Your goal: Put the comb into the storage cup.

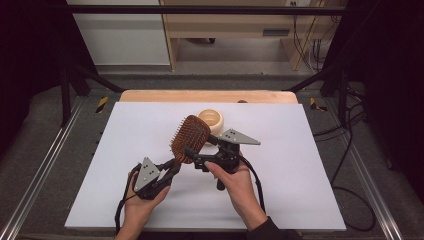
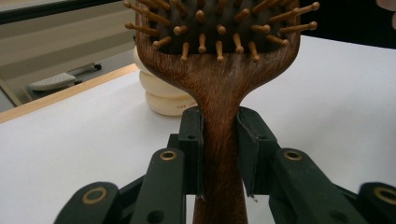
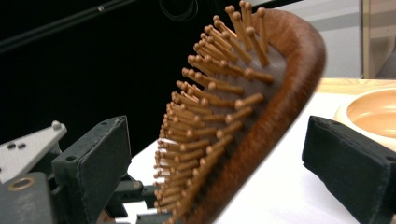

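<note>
high view: over the middle of the white desk (image 1: 300, 200) a wooden hairbrush (image 1: 189, 138) is held in the air, its long axis slanting from the near left up toward the far edge. the left claw (image 1: 172, 167) is clamped on its handle. the right claw (image 1: 196, 159) stands apart, straddling the bristled head without pressing. a small bowl (image 1: 211, 119) sits just behind.
</note>
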The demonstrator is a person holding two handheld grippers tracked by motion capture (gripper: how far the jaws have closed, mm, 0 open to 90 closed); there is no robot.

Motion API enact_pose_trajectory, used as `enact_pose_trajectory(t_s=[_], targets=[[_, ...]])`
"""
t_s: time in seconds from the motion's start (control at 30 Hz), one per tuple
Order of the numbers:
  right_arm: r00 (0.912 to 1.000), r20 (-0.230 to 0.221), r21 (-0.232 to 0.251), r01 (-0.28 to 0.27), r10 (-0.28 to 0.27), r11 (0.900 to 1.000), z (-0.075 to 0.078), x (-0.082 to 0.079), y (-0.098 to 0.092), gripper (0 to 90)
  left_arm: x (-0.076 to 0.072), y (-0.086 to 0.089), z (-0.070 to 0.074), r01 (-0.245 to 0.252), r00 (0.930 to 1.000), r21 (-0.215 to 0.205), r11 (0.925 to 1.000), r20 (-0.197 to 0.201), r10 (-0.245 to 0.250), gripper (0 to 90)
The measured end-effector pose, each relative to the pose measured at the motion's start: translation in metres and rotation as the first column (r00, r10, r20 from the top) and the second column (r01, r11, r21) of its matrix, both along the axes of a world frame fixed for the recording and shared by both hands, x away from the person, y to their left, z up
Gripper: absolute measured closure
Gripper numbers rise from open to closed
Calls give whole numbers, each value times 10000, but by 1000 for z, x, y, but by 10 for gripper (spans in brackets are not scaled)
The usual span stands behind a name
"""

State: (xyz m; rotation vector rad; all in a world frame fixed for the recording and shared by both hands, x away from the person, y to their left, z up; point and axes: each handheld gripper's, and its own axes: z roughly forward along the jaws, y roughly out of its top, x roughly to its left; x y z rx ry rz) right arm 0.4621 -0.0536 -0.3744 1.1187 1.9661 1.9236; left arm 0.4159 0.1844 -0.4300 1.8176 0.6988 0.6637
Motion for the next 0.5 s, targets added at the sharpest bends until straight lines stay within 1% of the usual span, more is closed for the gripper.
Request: enact_pose_trajectory(t_s=[0.1,0.17,0.2,0.27,0.37,0.5], targets=[[10000,52,151,10,-10,9999,2,-1,-2,124,-3,-6,-1,138,9999,14,9999,-4,-138,725],[9999,71,205,73,-75,9998,3,-1,-4,138,-4,-9,-2,254,9997,207,9995,50,-255,725],[10000,16,335,93,-93,9994,4,0,-6,149,-5,-10,-2,283,9996,244,9993,58,-284,725],[9998,-54,416,193,-191,9990,4,0,-7,159,-5,-12,-2,319,9994,266,9991,93,-322,725],[9997,-162,553,197,-189,9983,4,1,-10,184,-6,-14,-3,349,9994,244,9991,79,-351,725],[9998,-116,542,156,-149,9984,5,0,-10,195,-8,-15,-3,317,9994,300,9990,111,-321,724]])
